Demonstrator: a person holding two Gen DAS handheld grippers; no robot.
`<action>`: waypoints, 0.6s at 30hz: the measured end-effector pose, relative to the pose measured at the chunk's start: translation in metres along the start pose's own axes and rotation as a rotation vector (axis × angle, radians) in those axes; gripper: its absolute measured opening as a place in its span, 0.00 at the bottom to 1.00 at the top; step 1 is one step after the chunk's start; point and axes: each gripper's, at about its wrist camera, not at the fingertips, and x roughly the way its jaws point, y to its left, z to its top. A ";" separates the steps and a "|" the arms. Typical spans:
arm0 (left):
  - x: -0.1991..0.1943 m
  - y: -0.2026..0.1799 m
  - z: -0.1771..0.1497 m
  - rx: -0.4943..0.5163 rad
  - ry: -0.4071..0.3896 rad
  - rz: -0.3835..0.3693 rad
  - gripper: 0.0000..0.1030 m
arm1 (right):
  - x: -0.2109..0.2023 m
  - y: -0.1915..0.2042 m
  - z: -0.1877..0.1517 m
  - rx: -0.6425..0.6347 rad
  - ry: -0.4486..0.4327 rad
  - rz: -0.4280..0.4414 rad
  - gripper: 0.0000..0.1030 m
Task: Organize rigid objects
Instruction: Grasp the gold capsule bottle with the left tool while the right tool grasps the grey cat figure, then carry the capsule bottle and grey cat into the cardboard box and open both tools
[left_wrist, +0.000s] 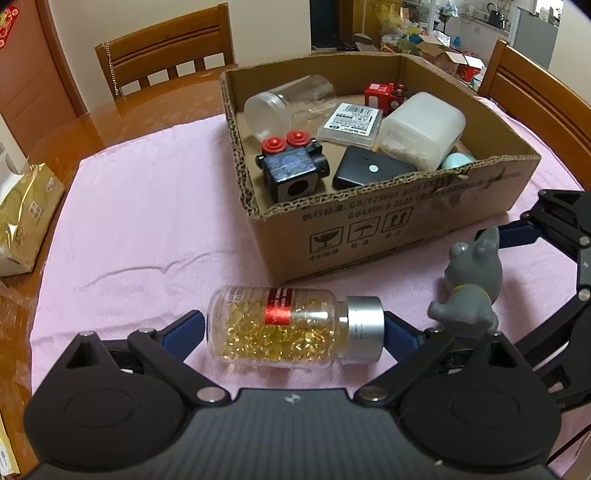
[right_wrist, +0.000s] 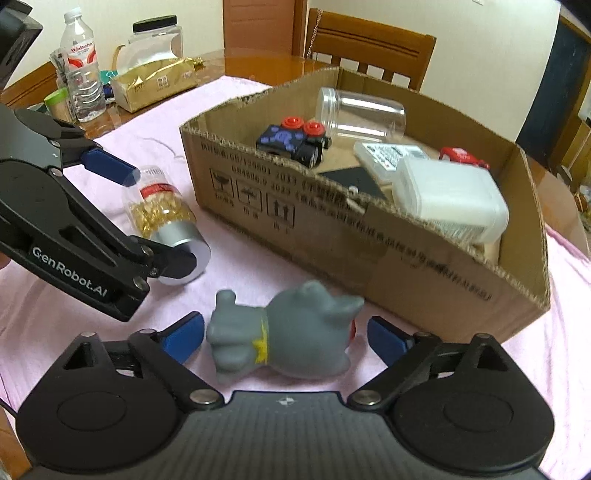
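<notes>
A clear bottle of gold capsules (left_wrist: 291, 326) with a silver cap lies on its side on the pink cloth, between the fingers of my left gripper (left_wrist: 293, 334). The blue pads touch or nearly touch its two ends. It also shows in the right wrist view (right_wrist: 162, 210). A grey toy animal (right_wrist: 284, 332) lies on the cloth between the open fingers of my right gripper (right_wrist: 286, 338), with gaps on both sides. The toy also shows in the left wrist view (left_wrist: 469, 288). The cardboard box (left_wrist: 388, 225) stands just beyond both.
The box holds a clear jar (left_wrist: 288, 107), a black block with red knobs (left_wrist: 291, 166), a black power bank (left_wrist: 373, 171), a white container (left_wrist: 421, 129) and a flat case (left_wrist: 351, 123). A gold bag (right_wrist: 155, 83), a water bottle (right_wrist: 83, 70) and wooden chairs (left_wrist: 166, 55) stand around.
</notes>
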 end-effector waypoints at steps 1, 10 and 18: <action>0.000 0.000 0.001 0.001 0.003 -0.004 0.92 | -0.001 0.000 0.001 -0.004 -0.001 0.000 0.86; -0.002 0.000 0.002 0.018 0.015 -0.010 0.91 | -0.003 0.002 0.004 -0.009 0.012 -0.007 0.75; -0.007 0.005 0.003 0.039 0.050 -0.051 0.91 | -0.015 -0.002 0.007 0.008 0.033 0.007 0.75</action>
